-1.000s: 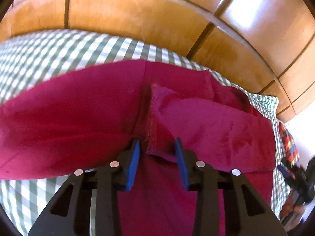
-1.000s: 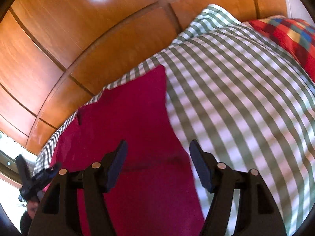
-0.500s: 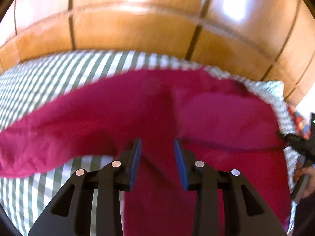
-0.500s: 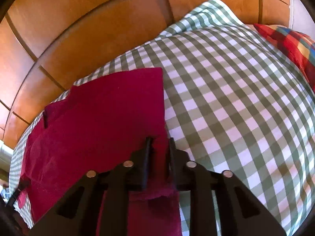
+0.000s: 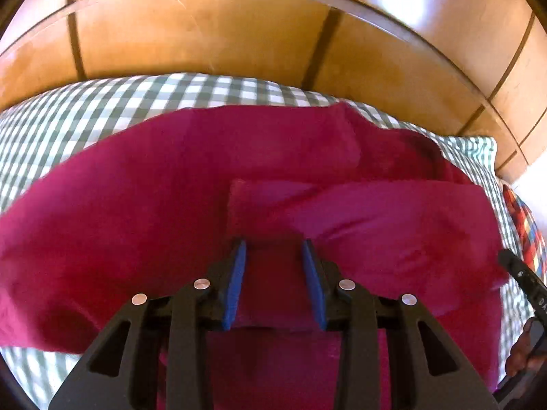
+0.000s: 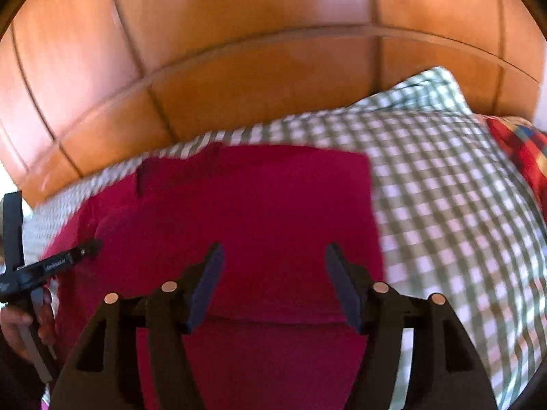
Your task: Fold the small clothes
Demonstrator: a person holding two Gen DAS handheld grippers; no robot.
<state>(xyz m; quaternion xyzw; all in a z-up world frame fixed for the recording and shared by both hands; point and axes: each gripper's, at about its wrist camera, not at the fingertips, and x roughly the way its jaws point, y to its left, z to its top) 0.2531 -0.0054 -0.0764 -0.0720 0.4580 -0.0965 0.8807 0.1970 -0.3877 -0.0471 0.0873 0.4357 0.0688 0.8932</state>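
Note:
A magenta garment (image 5: 143, 212) lies spread on the green-and-white checked bedcover (image 5: 85, 109). One part is folded over on the right (image 5: 393, 225). My left gripper (image 5: 273, 256) hovers just over the garment's middle, jaws open, nothing between them. In the right wrist view the same garment (image 6: 273, 212) lies flat with a straight right edge. My right gripper (image 6: 273, 256) is wide open above it and empty. The left gripper's tip (image 6: 68, 254) shows at the left of that view.
A glossy wooden headboard (image 5: 239, 30) rises right behind the bed. A red plaid cloth (image 6: 523, 147) lies at the bed's far right, also seen in the left wrist view (image 5: 523, 229). Bare checked bedcover (image 6: 461, 205) stretches to the right of the garment.
My right gripper was shut on the garment's edge half a second ago; now it is wide open and the cloth lies flat. A folded flap has landed on the right. The left gripper stayed open.

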